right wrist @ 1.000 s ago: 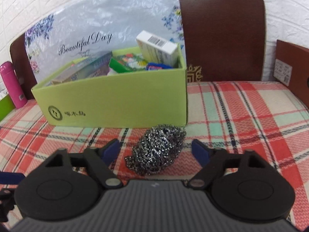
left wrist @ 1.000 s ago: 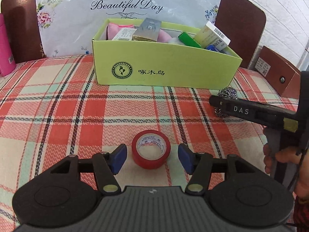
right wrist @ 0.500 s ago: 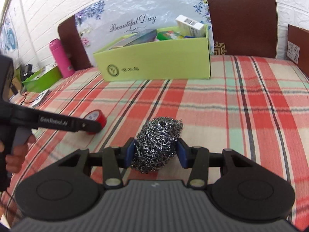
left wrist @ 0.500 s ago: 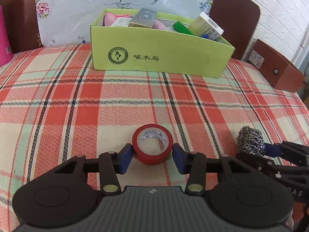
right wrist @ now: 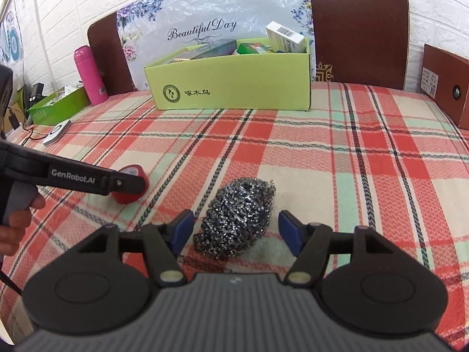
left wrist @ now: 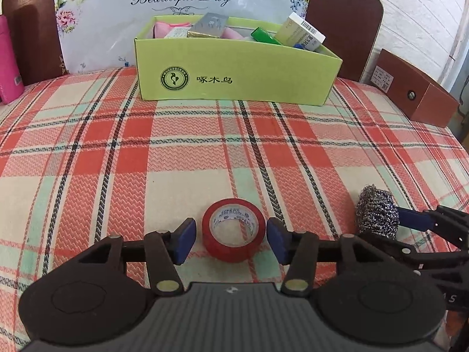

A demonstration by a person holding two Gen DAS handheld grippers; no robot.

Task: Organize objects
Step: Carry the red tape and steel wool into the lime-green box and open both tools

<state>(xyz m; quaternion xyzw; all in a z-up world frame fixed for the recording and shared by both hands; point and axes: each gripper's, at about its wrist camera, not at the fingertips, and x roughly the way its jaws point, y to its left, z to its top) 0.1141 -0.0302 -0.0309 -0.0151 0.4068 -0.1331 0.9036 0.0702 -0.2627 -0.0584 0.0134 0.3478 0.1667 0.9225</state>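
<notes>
Sitting flat on the plaid tablecloth [left wrist: 176, 152], the red tape roll [left wrist: 233, 230] is bracketed by the left gripper [left wrist: 230, 240]; its jaws are opening, blue pads just clear of the roll on both sides, nothing held. Same story on the right: the steel wool scrubber [right wrist: 237, 214] lies on the cloth between the right gripper [right wrist: 236, 228] fingers, jaws opening, visible gaps either side, no grip. Both items are near the front edge, side by side, well apart from the green box [left wrist: 234, 73] at the back, which already holds cartons and packets. My read: the box is the destination, and each tool is lined up on its own item for a simultaneous pickup. Neither pinch is made yet.
</notes>
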